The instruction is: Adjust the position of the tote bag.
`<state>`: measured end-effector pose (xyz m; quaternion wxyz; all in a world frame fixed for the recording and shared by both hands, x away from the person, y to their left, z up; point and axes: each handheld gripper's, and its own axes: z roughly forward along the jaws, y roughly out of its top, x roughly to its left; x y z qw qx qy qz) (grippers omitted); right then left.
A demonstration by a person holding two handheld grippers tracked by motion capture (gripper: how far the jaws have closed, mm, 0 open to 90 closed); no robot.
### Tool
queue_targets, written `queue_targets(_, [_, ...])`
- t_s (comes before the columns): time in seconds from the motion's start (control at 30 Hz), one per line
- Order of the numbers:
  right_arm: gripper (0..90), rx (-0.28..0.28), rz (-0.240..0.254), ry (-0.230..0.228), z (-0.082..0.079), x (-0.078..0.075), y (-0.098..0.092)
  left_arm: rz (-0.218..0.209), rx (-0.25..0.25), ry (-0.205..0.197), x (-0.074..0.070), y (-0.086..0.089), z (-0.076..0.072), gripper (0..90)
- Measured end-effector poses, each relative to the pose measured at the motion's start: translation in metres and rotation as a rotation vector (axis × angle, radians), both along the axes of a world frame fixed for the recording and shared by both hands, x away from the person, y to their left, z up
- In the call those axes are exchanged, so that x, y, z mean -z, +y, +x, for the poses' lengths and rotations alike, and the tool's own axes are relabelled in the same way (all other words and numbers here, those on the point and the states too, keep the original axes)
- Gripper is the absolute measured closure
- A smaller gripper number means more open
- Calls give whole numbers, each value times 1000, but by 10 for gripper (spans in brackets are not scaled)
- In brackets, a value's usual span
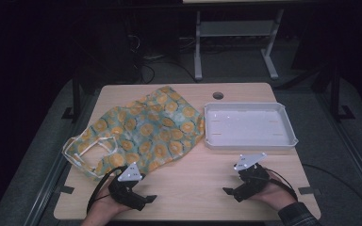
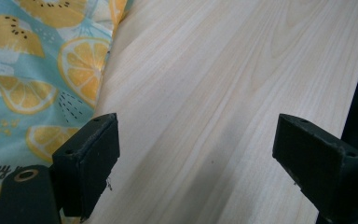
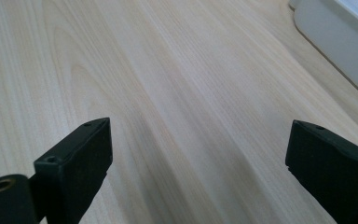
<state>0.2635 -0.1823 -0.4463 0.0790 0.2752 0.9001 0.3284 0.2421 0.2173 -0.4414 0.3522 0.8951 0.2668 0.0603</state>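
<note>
While both grippers rested on the table (image 1: 193,179) with jaws wide and empty, the fruit-print bag (image 1: 146,132) lay flat just beside the left gripper (image 1: 143,200). The right gripper (image 1: 231,192) sat near the white tray (image 1: 290,136). I judged nothing had started; next the left one needed to reach the bag's edge.

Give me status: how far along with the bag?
Done: nothing visible; the bag lies spread flat on the table, the tray beside it holds nothing. In hand: nothing; left gripper and right gripper rest open near the front edge. Left: likely everything, starting with a grasp on the bag.
</note>
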Motion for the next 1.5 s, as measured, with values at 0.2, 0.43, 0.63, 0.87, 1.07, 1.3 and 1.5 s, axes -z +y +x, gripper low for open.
queue_targets(0.2, [74, 9, 8, -1, 0, 0, -3, -21, 5, 5, -2, 0, 3, 150])
queue_targets(0.43, [74, 15, 14, -4, 0, -1, -4, -24, 6, -9, -6, 5, 0, 163])
queue_targets(0.63, [86, 12, 11, 2, 0, -1, 2, -36, -25, -7, -10, 15, -2, 163])
queue_targets(0.87, [112, -7, 41, 19, 2, -1, 12, -36, -54, -28, -15, 27, -2, 163])
queue_targets(1.07, [116, -20, 21, 28, 1, 3, 17, -38, -100, -60, -25, 46, 1, 259])
queue_targets(1.3, [117, -14, 21, 33, 1, 3, 14, -27, -159, -70, -27, 66, 11, 417])
queue_targets(1.5, [118, -19, 17, 33, 0, 3, 14, 35, -162, -24, -17, 70, 15, 492])
